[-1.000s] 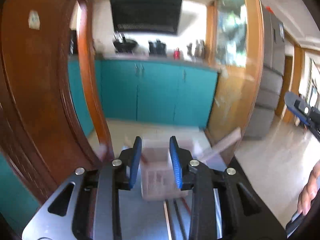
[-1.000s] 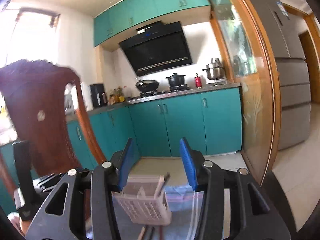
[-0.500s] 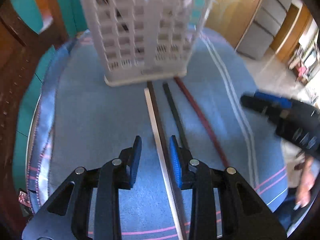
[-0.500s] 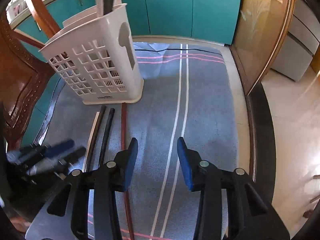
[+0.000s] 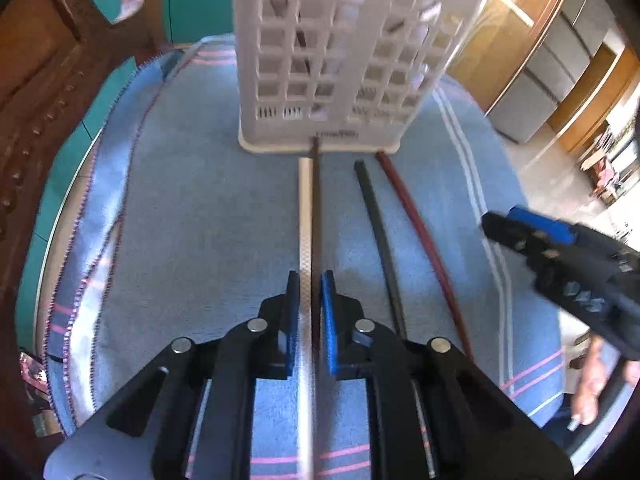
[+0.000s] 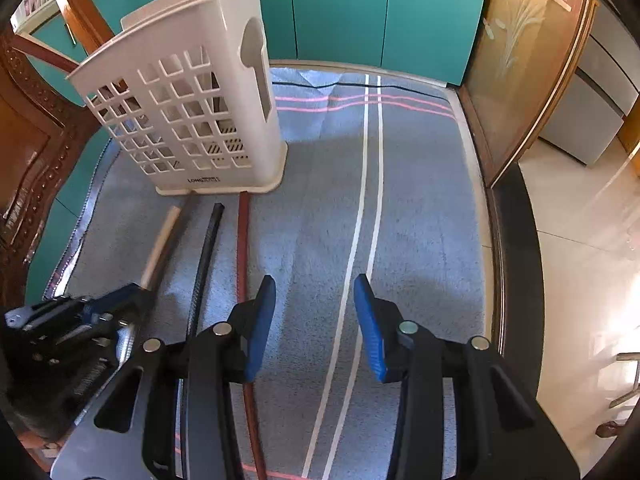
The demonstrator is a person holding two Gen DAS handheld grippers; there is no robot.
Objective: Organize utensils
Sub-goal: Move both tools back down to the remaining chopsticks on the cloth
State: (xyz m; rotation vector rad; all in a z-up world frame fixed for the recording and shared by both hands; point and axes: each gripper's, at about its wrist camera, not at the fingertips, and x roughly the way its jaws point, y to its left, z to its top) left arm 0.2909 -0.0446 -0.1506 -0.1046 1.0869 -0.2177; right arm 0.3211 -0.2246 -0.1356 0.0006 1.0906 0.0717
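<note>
A white slotted utensil holder (image 5: pixel 344 60) (image 6: pixel 188 112) stands on a blue cloth (image 5: pixel 192 216) (image 6: pixel 420 208), with utensils standing in it. Several chopsticks lie in front of it: a cream one (image 5: pixel 305 208) (image 6: pixel 160 240), a thin dark one (image 5: pixel 316 200), a black one (image 5: pixel 376 224) (image 6: pixel 206 256) and a red-brown one (image 5: pixel 420 236) (image 6: pixel 242 248). My left gripper (image 5: pixel 311 280) (image 6: pixel 132 300) is shut on the cream and thin dark chopsticks, low on the cloth. My right gripper (image 6: pixel 316 292) (image 5: pixel 492 220) is open and empty above the cloth, right of the red-brown chopstick.
A carved wooden chair (image 5: pixel 44 60) (image 6: pixel 28 152) stands at the left edge of the table. Teal cabinets (image 6: pixel 360 8) and a wooden glass door frame (image 6: pixel 520 80) lie beyond. The table's right edge (image 6: pixel 512 280) drops to a tiled floor.
Both grippers tilted down from the kitchen to the table. My left gripper has narrowed from open to shut around the cream and thin dark chopsticks. The right gripper stays open.
</note>
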